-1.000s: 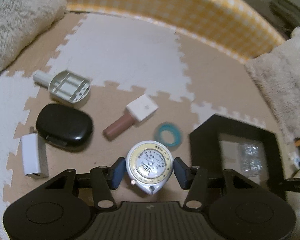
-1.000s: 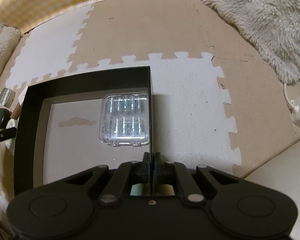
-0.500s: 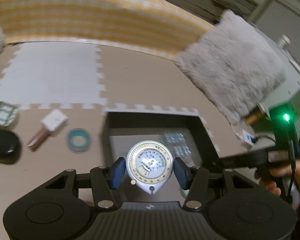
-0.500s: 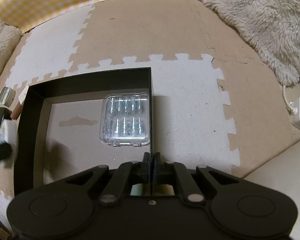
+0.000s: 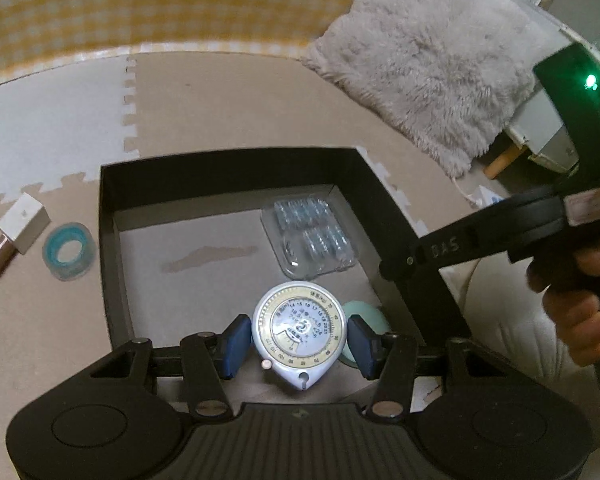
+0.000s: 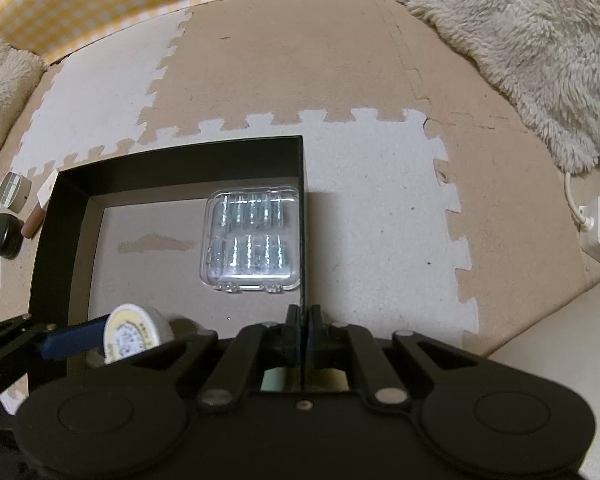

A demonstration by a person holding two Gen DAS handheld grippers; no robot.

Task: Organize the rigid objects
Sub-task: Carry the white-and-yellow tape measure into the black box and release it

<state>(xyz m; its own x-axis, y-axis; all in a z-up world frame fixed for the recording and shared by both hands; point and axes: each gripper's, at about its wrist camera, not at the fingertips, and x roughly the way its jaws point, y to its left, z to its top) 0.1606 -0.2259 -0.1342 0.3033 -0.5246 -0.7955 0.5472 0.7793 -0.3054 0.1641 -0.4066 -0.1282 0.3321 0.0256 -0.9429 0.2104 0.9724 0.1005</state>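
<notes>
Black tongs [image 5: 298,340], blue pads [image 5: 236,340], silver screws.

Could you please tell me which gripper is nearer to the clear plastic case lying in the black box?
Right. The right gripper pinches the black box wall beside the clear plastic case, close behind it. The left gripper, carrying the round dial, is farther back over the box.

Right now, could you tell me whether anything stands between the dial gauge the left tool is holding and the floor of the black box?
Nothing visible blocks it. The left tool holds the dial gauge over bare floor in the black box. The clear case lies farther back, and a pale green object sits just right of the gauge.
</notes>
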